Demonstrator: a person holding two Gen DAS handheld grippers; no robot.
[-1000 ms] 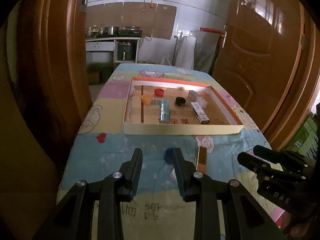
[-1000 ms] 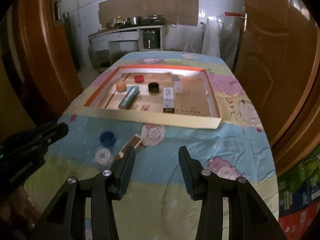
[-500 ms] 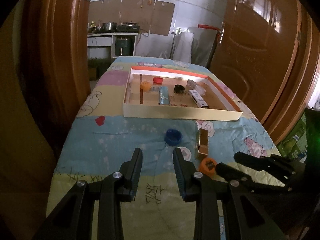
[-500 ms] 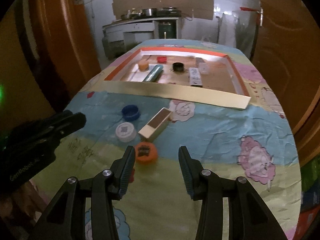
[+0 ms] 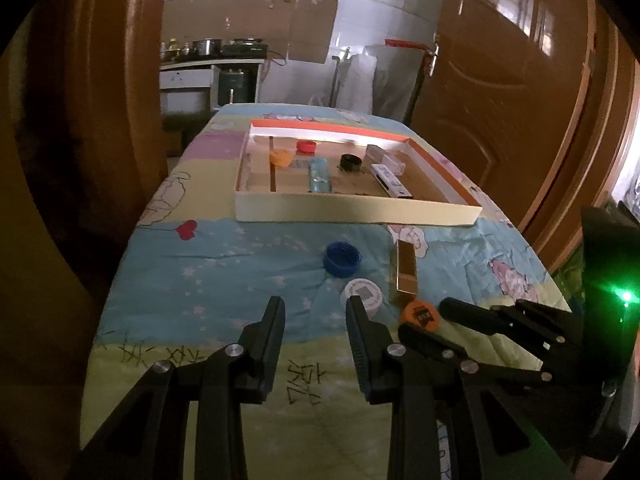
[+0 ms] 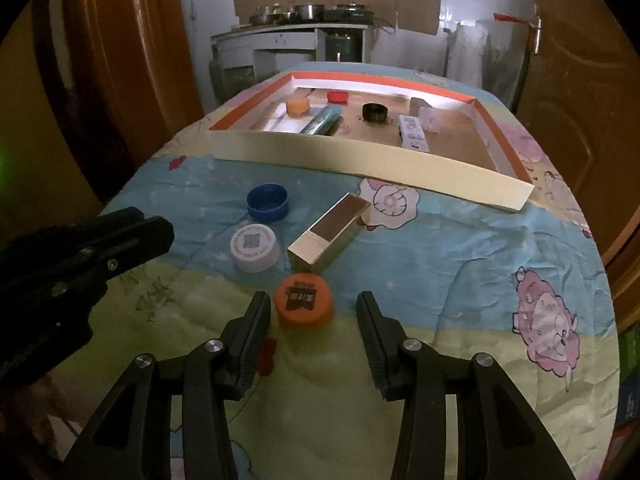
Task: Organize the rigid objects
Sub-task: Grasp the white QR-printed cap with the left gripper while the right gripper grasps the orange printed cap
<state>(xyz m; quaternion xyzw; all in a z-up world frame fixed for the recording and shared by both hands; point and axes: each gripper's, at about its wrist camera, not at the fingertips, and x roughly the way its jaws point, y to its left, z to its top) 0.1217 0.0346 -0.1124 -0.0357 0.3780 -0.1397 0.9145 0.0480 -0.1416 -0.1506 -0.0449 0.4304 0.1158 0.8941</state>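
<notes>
On the cartoon-print cloth lie a blue cap point(image 6: 267, 201), a white cap point(image 6: 255, 247), a gold box point(image 6: 329, 232) and an orange cap point(image 6: 303, 299). My right gripper point(image 6: 313, 305) is open and empty, with the orange cap just ahead between its fingertips. My left gripper point(image 5: 315, 311) is open and empty, just short of the white cap point(image 5: 362, 291). The blue cap point(image 5: 342, 258), gold box point(image 5: 407, 272) and orange cap point(image 5: 420, 313) also show in the left wrist view. A shallow cardboard tray point(image 6: 360, 158) behind them holds several small items.
The tray point(image 5: 352, 210) holds an orange cap point(image 5: 281, 156), a red cap point(image 5: 306, 146), a black cap point(image 5: 351, 162), a blue tube point(image 5: 320, 175) and a white box point(image 5: 390, 180). Wooden doors flank the table. A kitchen counter stands behind.
Both grippers have pulled back toward the table's near end and lower. The loose caps and gold box now lie close ahead, and the orange cap has come between the right fingertips.
</notes>
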